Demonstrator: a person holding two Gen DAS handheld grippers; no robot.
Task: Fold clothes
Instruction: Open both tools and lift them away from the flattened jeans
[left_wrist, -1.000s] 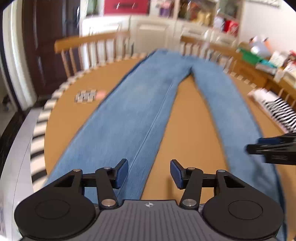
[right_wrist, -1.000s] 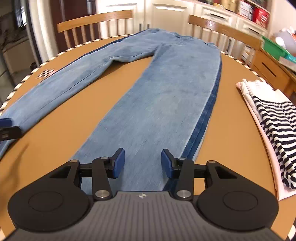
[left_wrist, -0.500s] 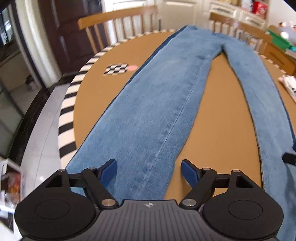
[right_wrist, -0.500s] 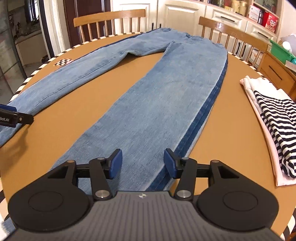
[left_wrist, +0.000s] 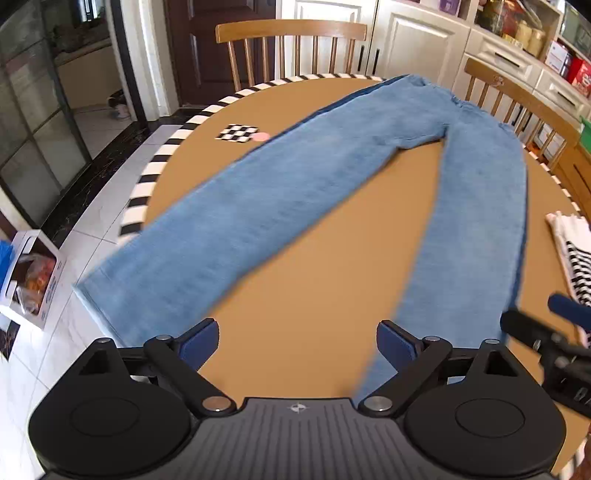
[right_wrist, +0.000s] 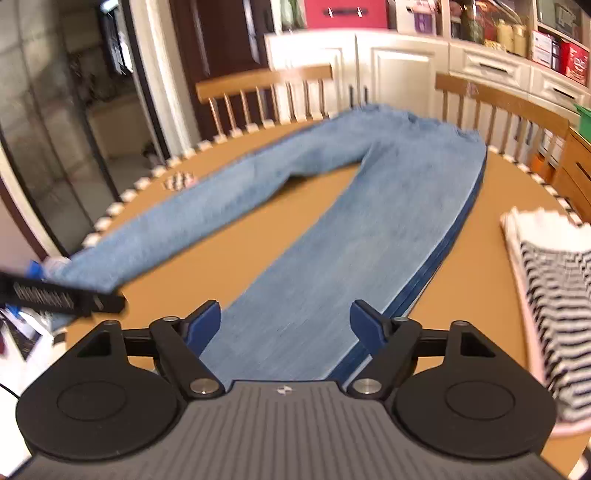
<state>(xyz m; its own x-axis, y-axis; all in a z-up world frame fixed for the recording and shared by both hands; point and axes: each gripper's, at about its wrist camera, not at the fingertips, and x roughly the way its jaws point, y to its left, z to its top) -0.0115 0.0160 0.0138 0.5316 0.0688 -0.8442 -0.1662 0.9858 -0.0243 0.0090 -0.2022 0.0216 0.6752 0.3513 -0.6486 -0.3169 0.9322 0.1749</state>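
Hiding: body of the left tongs (left_wrist: 297, 341) covers the near end of the jeans (left_wrist: 332, 177); striped top (left_wrist: 576, 254) is cut off at the frame edge.
Blur: right wrist view is smeared; chequered card (left_wrist: 238, 133) unclear there.
Jeans: flat on the round tabletop (left_wrist: 314, 295), legs splayed towards the camera, waistband by two chairs (left_wrist: 291, 51).
Left tongs: apart, just been opening, nothing gripped.
Right tongs (right_wrist: 286, 325): apart, just been opening, over a leg hem, not pressing it.
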